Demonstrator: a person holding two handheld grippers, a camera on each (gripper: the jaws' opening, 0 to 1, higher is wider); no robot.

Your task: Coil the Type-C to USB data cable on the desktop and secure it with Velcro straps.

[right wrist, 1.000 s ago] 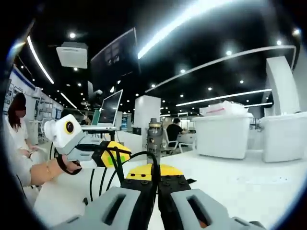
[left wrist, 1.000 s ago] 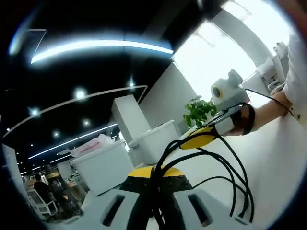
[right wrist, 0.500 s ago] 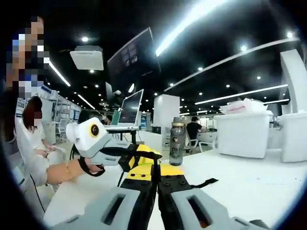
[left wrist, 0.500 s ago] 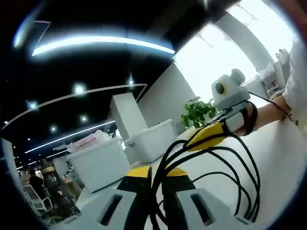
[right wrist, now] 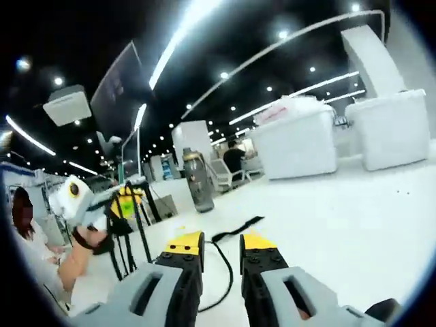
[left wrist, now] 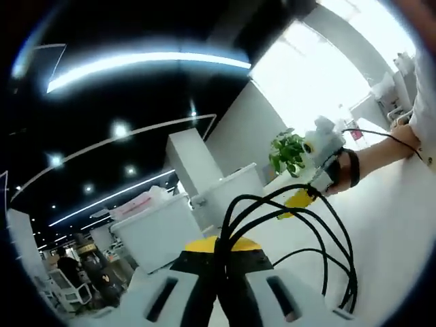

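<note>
My left gripper [left wrist: 219,246] is shut on a bundle of black cable [left wrist: 328,231] whose loops arc out to the right above the white desktop [left wrist: 398,231]. Beyond the loops, my right gripper [left wrist: 303,197] shows its yellow tips, held by a hand. In the right gripper view, my right gripper [right wrist: 221,243] stands open, and a strand of the cable [right wrist: 227,276] runs loosely through the gap. A black Velcro strap [right wrist: 240,227] lies flat on the desktop [right wrist: 340,231] just ahead. At the left, my left gripper [right wrist: 126,203] holds the hanging loops.
A grey bottle [right wrist: 195,180] stands behind the strap. Two white bins [right wrist: 296,143] [right wrist: 392,129] sit at the far right of the table. A potted plant [left wrist: 287,151] and white bins [left wrist: 160,231] show beyond the left gripper. A seated person [right wrist: 27,235] is at the left.
My right gripper has opened and let go of the cable, and it now sits farther from the left gripper. The left gripper stays shut on the loops.
</note>
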